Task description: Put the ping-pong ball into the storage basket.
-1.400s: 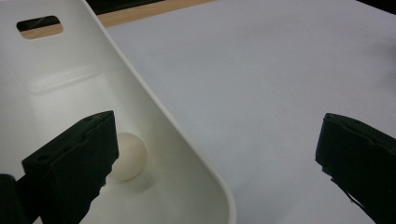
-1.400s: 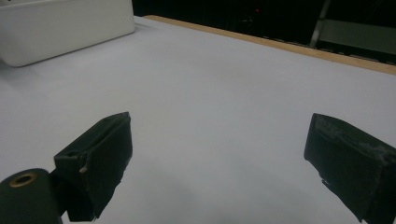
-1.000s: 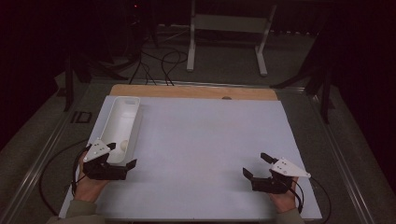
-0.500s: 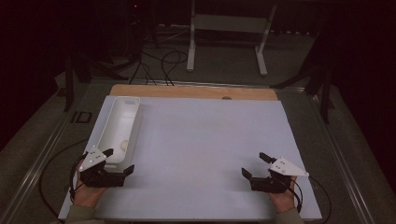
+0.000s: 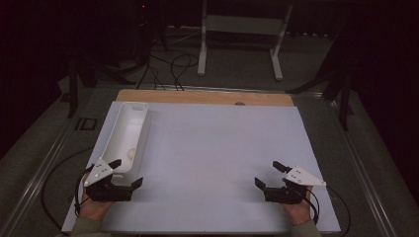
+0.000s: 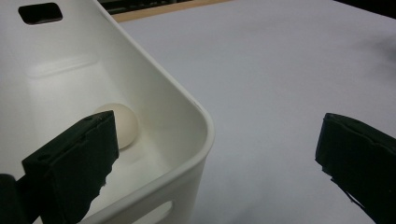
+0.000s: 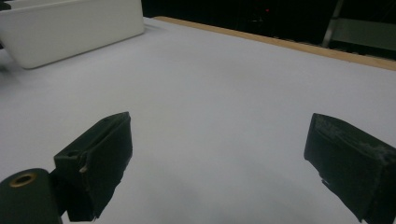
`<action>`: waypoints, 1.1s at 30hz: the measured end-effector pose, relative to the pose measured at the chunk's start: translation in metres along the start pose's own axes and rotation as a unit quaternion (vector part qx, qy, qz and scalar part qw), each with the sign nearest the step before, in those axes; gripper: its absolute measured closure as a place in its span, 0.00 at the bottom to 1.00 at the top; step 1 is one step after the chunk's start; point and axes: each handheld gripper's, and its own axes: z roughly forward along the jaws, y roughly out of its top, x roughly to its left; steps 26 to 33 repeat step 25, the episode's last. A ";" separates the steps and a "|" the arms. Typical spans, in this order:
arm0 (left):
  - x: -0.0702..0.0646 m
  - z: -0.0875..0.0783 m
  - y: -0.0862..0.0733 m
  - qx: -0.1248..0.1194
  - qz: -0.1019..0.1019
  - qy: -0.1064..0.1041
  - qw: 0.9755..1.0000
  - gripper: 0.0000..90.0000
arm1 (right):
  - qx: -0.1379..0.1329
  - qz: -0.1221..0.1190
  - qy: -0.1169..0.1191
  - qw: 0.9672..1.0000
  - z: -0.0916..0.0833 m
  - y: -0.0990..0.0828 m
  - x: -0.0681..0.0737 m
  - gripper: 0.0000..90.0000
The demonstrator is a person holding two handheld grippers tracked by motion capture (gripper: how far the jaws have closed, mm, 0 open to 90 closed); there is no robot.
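A long white bin (image 5: pixel 144 129) lies along the left side of the white table sheet (image 5: pixel 222 143). A small pale ball (image 5: pixel 130 154) rests inside its near end, also seen as the pale ball (image 6: pixel 123 123) behind the bin's rounded corner (image 6: pixel 201 140). My left gripper (image 5: pixel 127 173) is open at the bin's near end, one jaw over the bin and the other over the sheet; the left gripper (image 6: pixel 217 140) holds nothing. My right gripper (image 5: pixel 267 174) is open over bare sheet near the front right, and the right gripper (image 7: pixel 219 140) is empty too.
A wooden strip (image 5: pixel 207 97) runs along the table's far edge. Beyond it on the dark floor are cables and a grey stand (image 5: pixel 240 44). The bin (image 7: pixel 74 28) shows far left in the right gripper view.
My left gripper has drawn back toward the table's near edge, away from the bin's side. The right gripper has barely shifted.
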 end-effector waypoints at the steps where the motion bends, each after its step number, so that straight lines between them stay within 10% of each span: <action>1: 0.000 0.000 0.000 0.000 0.000 0.000 1.000 0.00 | 0.000 0.000 0.000 1.000 0.000 0.000 0.000 0.08; 33: 0.001 -0.001 -0.007 -0.022 0.022 0.010 0.999 0.00 | -0.010 0.001 -0.015 1.000 -0.006 -0.001 -0.004 0.08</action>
